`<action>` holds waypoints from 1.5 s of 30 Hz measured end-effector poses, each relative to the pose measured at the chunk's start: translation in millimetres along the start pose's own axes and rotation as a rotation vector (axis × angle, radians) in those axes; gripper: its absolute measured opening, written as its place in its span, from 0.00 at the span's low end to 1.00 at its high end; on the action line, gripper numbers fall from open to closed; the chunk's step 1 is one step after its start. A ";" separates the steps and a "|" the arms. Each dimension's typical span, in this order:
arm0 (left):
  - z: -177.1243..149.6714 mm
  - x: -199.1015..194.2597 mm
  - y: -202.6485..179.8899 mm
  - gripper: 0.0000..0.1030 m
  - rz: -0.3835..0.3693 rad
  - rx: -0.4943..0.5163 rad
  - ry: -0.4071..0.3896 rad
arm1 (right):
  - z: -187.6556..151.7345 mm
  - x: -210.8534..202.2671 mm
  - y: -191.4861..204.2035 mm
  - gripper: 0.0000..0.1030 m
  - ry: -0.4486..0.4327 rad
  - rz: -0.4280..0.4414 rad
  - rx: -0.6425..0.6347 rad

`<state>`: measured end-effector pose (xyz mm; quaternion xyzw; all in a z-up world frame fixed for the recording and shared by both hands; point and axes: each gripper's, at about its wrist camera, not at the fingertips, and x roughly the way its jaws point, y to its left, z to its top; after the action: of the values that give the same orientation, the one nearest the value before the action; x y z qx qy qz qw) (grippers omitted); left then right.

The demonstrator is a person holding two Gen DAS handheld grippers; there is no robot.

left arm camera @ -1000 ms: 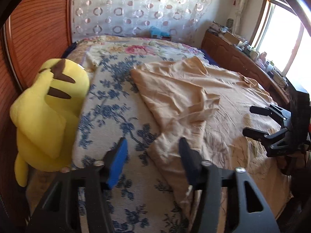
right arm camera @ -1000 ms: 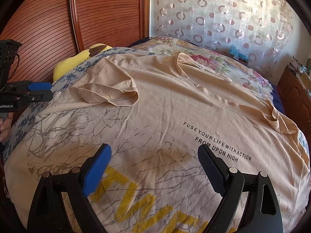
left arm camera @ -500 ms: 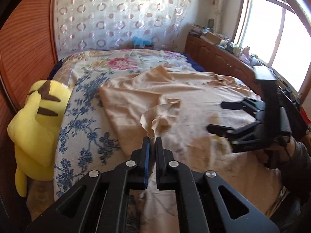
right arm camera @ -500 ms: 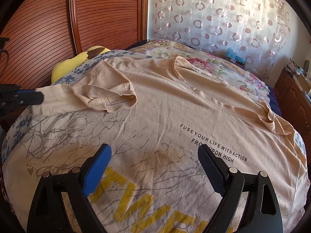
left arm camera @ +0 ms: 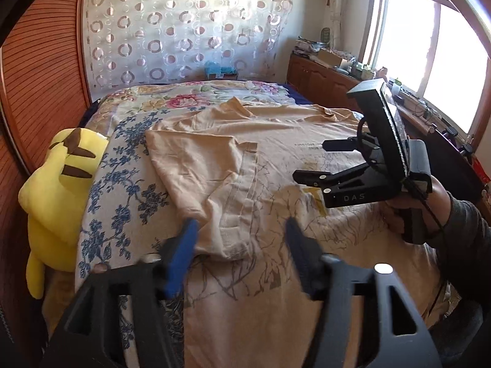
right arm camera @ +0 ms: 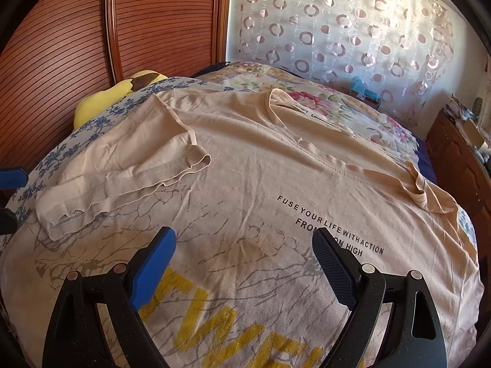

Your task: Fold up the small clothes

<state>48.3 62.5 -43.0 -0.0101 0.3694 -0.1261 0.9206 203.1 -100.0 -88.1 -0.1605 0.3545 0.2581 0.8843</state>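
A beige T-shirt (right arm camera: 276, 178) with yellow letters and black text lies spread on the bed; it also shows in the left wrist view (left arm camera: 307, 141). Its left sleeve (right arm camera: 129, 168) is folded inward over the shirt's front, and shows in the left wrist view (left arm camera: 214, 184) too. My left gripper (left arm camera: 241, 239) is open and empty, just in front of the folded sleeve's end. My right gripper (right arm camera: 242, 254) is open and empty, above the shirt's printed front; it also shows at the right of the left wrist view (left arm camera: 316, 162).
A yellow plush toy (left arm camera: 58, 190) lies at the bed's left edge by the wooden headboard (right arm camera: 92, 30). The floral bedspread (left arm camera: 122, 190) shows left of the shirt. A wooden cabinet (left arm camera: 325, 76) with clutter stands under the window at the right.
My left gripper was shut on the sleeve, drew it inward over the shirt, then opened and let it go. The sleeve now lies folded flat. My right gripper stayed open.
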 end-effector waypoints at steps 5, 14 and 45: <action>-7.6 -0.8 15.9 0.78 0.037 -0.032 -0.005 | 1.0 4.8 3.0 0.89 0.021 -0.001 -0.023; -26.0 12.9 51.1 0.78 0.143 -0.090 0.043 | -0.1 -2.0 2.8 0.56 0.016 0.164 0.019; -34.1 27.9 72.6 0.79 0.214 -0.093 0.109 | 3.5 -1.5 90.2 0.01 0.013 0.448 -0.028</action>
<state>60.8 128.7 -94.8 -0.0065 0.4234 -0.0103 0.9059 152.6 -25.4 -93.6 -0.0916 0.3834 0.4517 0.8003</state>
